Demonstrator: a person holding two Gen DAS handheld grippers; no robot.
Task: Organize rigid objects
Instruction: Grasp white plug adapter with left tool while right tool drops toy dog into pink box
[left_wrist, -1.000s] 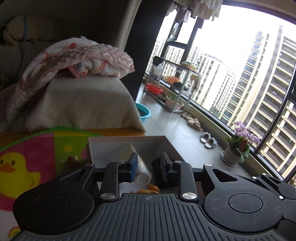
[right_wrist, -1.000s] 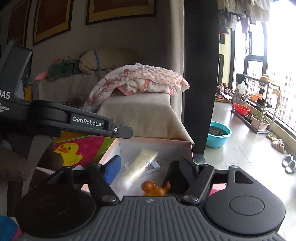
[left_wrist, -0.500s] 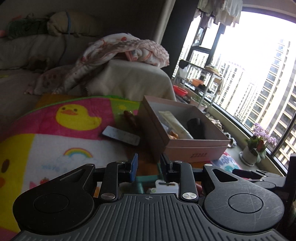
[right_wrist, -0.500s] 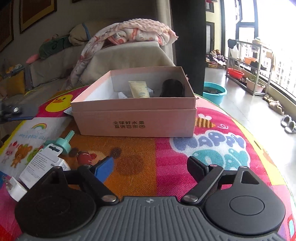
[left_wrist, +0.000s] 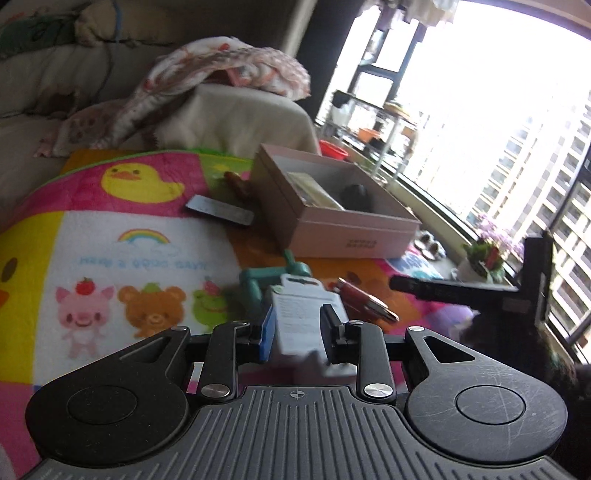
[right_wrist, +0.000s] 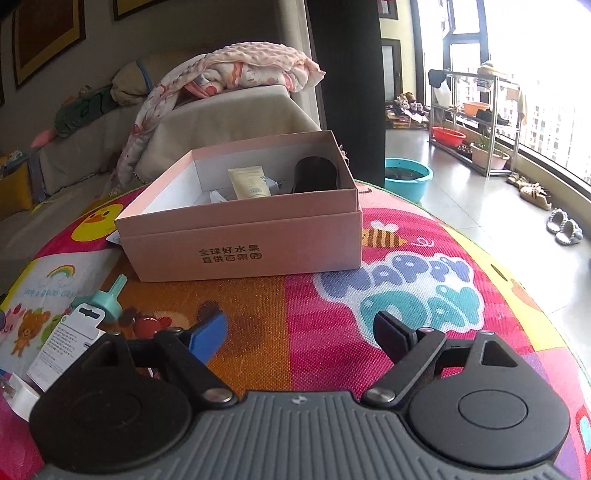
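Because the left gripper (left_wrist: 297, 332) has its two fingers on either side of the white card pack (left_wrist: 301, 317), the best thing now is to get it lined up before squeezing. The fingers look close to the pack's sides, but the picture is blurry, so I cannot tell if they are pinching it yet. The pack lies flat on the colorful play mat (left_wrist: 110, 258), so the fingers should go low, right down by the mat, and hold the pack by its long edges. Squeeze slowly, because thin card can bend or slip out. Touching the far end of the pack is a teal plastic toy (left_wrist: 258, 282), and just beside it on the right is a red thing (left_wrist: 364, 299), so lift straight up and try not to bump them. The right gripper (right_wrist: 299, 332) is wide apart and holds nothing; it hangs over a bare part of the mat and should keep out of the way. Farther off sits the pink box (right_wrist: 243, 243), open on top. A cream tube (right_wrist: 249, 182) and a dark round thing (right_wrist: 314, 173) are already inside, but there is room near the front. I think the pack should go there, let down softly.
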